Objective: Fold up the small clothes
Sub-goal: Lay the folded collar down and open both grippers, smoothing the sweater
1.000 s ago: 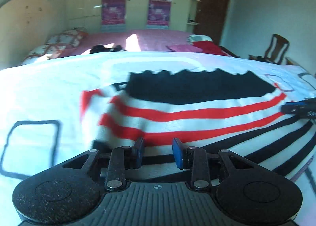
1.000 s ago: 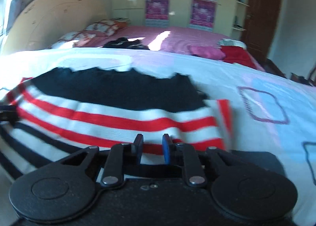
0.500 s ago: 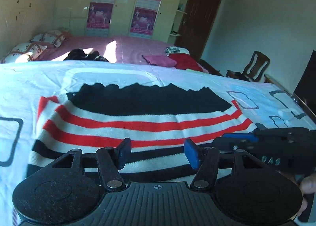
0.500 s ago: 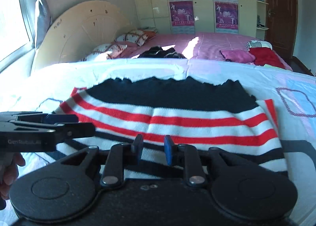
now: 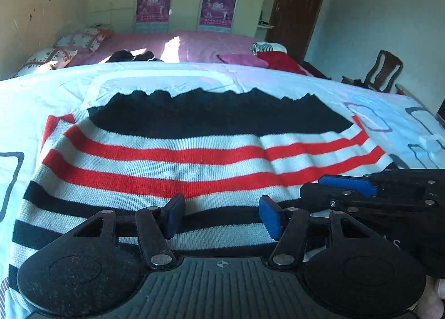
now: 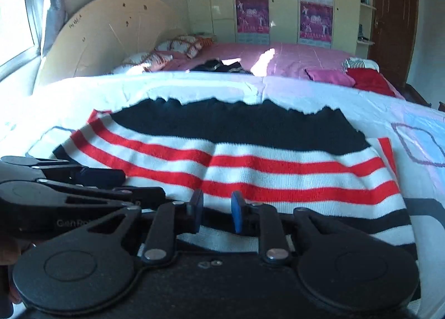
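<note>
**Letting go after a fold, lining up the next one**

Hovering side by side over the near edge of the striped sweater [image 5: 178, 157], both grippers look to be between folds. The left gripper [image 5: 221, 217] has just been opening; its jaws stand apart with nothing between them. The right gripper [image 6: 217, 214] shows a narrow gap, with no cloth pinched that I can see. The sweater lies flat on the white bedspread [image 5: 33, 102], its dark band at the far edge, black stripes nearest. Its long axis runs left to right across both views, stripes parallel to it. The next move probably calls for gripping one short end and carrying it across to the other.
</note>
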`<state>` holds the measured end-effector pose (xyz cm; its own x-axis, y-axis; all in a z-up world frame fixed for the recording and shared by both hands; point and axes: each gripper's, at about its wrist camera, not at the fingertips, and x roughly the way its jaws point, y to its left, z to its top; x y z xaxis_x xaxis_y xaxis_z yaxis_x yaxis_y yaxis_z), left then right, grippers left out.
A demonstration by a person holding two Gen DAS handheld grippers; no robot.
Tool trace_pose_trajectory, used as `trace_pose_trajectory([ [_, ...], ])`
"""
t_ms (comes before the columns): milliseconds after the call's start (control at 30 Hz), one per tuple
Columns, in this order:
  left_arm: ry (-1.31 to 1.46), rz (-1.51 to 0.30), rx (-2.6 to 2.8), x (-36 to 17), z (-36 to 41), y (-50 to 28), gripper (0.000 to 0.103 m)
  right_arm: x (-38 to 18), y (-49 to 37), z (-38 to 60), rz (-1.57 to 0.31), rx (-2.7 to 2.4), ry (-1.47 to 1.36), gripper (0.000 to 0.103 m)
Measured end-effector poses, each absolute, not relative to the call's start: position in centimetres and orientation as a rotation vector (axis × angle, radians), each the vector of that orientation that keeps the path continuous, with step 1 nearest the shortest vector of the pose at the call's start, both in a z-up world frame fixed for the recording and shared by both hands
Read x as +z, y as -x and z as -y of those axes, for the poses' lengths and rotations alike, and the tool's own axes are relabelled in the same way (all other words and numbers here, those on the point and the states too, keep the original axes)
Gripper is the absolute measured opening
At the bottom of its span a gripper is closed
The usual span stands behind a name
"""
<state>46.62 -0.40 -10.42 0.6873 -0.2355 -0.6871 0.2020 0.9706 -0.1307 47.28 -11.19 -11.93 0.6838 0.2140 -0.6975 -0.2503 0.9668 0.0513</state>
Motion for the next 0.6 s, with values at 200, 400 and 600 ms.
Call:
trace_pose_trajectory([
  [200, -0.087, -0.732, -0.247, -10.8, 0.7, -41.8, 0.063, -12.8, -42.6, 11.3, -0.741, 0.283, 0.154, 0.025],
  [400, -0.05, -0.708, -0.225, -10.0, 0.0, -40.2, 0.063, -12.3, -41.0, 10.6, -0.713, 0.275, 0.169, 0.027],
  [600, -0.034, -0.712, -0.176, -10.6, 0.0, -40.2, 0.063, -13.0, -42.4, 9.4, -0.754, 0.249, 0.139, 0.024],
])
